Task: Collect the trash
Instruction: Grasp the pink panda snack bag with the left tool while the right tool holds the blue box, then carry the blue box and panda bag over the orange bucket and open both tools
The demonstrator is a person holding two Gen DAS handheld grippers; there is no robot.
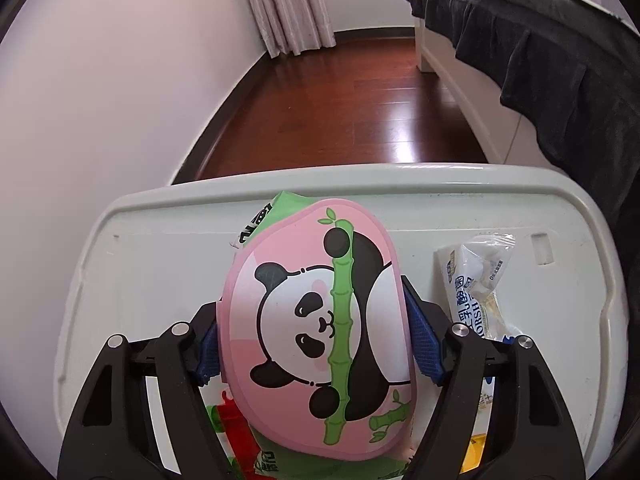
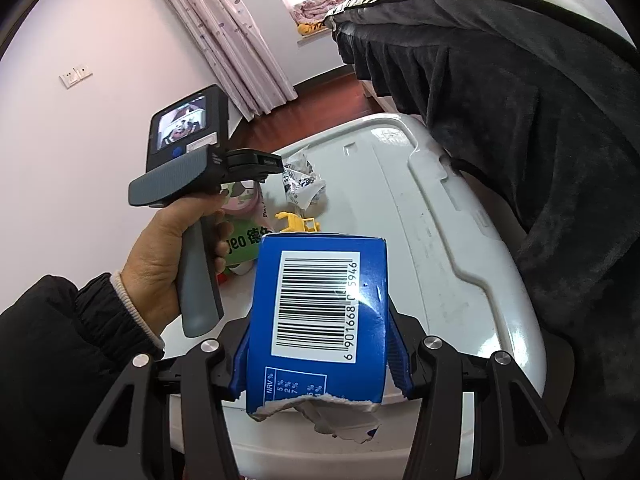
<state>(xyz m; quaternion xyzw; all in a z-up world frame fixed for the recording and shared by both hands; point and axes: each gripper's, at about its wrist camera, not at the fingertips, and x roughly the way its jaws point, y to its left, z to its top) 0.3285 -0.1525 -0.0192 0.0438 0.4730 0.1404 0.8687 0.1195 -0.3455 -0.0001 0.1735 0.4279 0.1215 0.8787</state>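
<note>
In the left wrist view my left gripper (image 1: 314,320) has its blue pads against both sides of a pink oval container with a panda print (image 1: 320,320), which rests on a green snack wrapper (image 1: 280,212). A clear crumpled wrapper (image 1: 480,280) lies to its right on the white plastic lid (image 1: 160,272). In the right wrist view my right gripper (image 2: 320,340) is shut on a blue carton with a barcode (image 2: 320,300), torn at its near end and held above the lid. The left gripper's handle (image 2: 200,280) is in a hand (image 2: 160,264) at the left of that view.
A dark blanket (image 2: 520,140) hangs over the bed along the right side of the white lid (image 2: 460,260). A yellow plastic piece (image 2: 298,222) and a crumpled clear wrapper (image 2: 302,182) lie near the middle. Wooden floor (image 1: 352,112), a wall and curtains lie beyond.
</note>
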